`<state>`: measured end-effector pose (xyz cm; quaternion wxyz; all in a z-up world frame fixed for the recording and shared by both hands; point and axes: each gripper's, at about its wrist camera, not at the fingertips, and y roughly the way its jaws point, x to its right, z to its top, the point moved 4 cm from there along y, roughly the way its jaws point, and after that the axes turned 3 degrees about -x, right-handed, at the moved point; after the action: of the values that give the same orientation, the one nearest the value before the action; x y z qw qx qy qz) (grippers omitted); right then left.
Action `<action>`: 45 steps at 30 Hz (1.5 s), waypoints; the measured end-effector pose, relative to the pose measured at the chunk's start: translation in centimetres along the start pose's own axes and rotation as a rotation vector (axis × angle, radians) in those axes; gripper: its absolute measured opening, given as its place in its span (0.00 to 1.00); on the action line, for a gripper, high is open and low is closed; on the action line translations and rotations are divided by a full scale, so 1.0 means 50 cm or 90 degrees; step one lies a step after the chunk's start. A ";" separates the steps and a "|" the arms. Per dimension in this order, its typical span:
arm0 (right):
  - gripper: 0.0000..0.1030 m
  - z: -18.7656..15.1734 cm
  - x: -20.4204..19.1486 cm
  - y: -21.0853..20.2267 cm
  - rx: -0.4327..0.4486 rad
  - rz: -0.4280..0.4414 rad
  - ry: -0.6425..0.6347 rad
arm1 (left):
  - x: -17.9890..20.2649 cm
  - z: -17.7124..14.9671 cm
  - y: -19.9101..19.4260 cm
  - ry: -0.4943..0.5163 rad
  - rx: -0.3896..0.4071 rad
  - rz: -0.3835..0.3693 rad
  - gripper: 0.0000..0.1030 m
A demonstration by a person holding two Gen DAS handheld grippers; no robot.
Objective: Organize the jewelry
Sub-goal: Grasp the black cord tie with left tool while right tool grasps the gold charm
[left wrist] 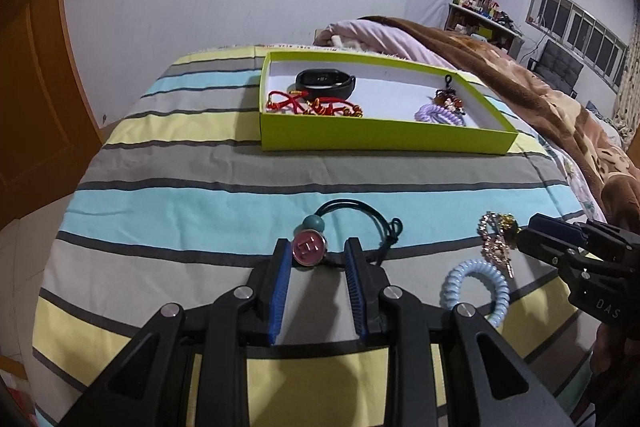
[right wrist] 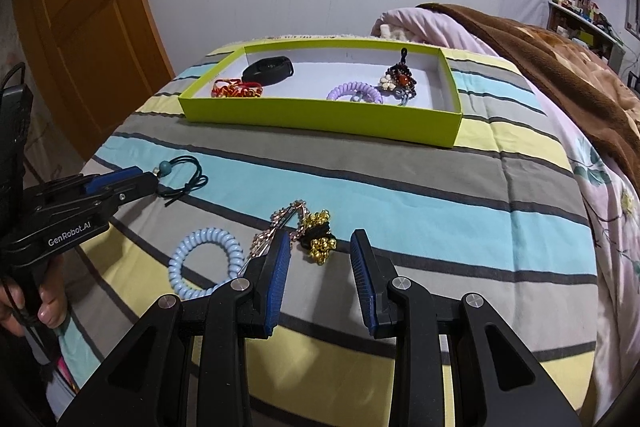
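My left gripper (left wrist: 317, 251) is open, low over the bed, with the pink round charm (left wrist: 309, 247) of a dark cord bracelet (left wrist: 360, 205) between its fingertips, untouched by the pads. In the right wrist view the right gripper (right wrist: 320, 242) is open around a cluster of gold bells (right wrist: 320, 249) joined to a pink beaded chain (right wrist: 280, 219). A pale blue coil hair tie (right wrist: 176, 267) lies just left of it. Farther back, the green box (left wrist: 380, 141) holds a black band (left wrist: 326, 83), red cords (left wrist: 312, 105), a purple coil (left wrist: 440, 115) and a beaded pendant (left wrist: 450, 99).
Everything lies on a striped bedsheet (left wrist: 200, 199). A brown blanket (right wrist: 560, 67) over a pink quilt (right wrist: 600, 227) is heaped along the right. An orange door (right wrist: 88, 27) stands left, beyond the bed's edge. A hand (right wrist: 48, 311) holds the left gripper (right wrist: 140, 178).
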<state>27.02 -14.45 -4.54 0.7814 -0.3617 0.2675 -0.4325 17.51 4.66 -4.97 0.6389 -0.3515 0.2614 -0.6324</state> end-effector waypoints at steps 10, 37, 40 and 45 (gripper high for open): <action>0.31 0.009 0.003 0.024 -0.016 0.014 0.001 | -0.003 0.007 0.022 -0.007 -0.018 0.001 0.28; 0.17 -0.002 0.005 0.004 -0.009 -0.010 -0.016 | 0.025 0.007 0.006 0.045 0.003 0.007 0.18; 0.17 -0.005 0.006 -0.012 0.003 -0.009 -0.008 | 0.030 0.004 -0.007 0.044 0.012 0.000 0.18; 0.17 -0.011 0.003 -0.040 0.023 -0.005 0.001 | 0.036 -0.001 -0.042 0.039 0.033 -0.014 0.18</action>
<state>25.71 -15.49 -3.28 0.7858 -0.3482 0.2593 -0.4404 16.26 2.95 -3.15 0.6325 -0.3185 0.2604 -0.6563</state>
